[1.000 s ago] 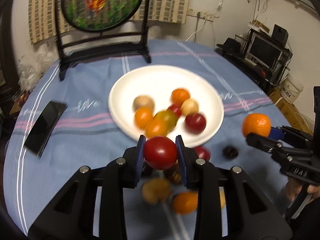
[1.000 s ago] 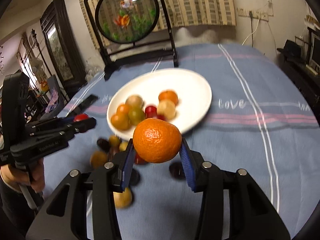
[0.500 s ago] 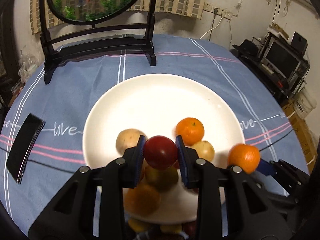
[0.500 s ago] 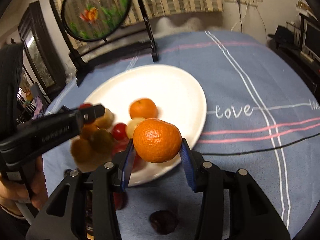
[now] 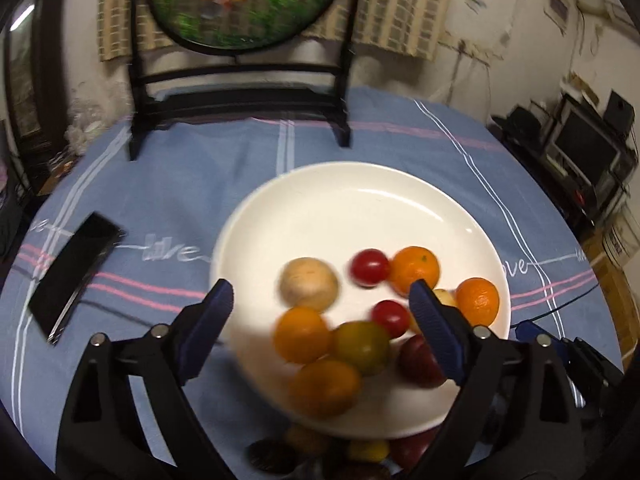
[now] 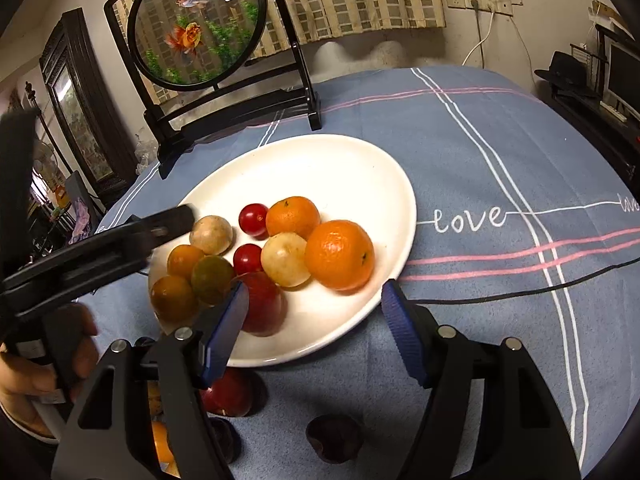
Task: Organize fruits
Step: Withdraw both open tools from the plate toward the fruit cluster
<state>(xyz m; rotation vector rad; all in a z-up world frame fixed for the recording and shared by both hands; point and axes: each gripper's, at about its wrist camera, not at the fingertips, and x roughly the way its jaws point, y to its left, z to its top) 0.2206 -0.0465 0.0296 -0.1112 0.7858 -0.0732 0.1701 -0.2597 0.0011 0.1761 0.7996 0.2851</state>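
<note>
a: both are empty now. the left gripper (image 5: 320, 312) has just been opening and its jaws stand wide over the near part of the white plate (image 5: 360, 184), nothing between the pads. the small red tomato (image 5: 370, 267) sits loose on the plate beside an orange fruit, which i take to be what it let go.

b: and the other one?

a: the right gripper (image 6: 314, 312) has just been opening too, jaws partly spread at the plate's near rim, nothing pressed between them. the big orange (image 6: 340, 254) rests on the plate just past its tips, touching a pale round fruit (image 6: 285, 259).

b: why drop them there and not mid-plate?

a: my guess is the near side is the shortest reach, and the pile already there stops round fruit from rolling. the far half of the plate is bare.

b: so is the job finished?

a: no. several fruits lie on the blue cloth at the near edge of the desk, off the plate: a dark red one (image 6: 228, 396) under the rim and a dark brown one (image 6: 334, 438) beside it. a black phone (image 5: 74, 268) lies toward the desk's left edge, clear of everything.
</note>
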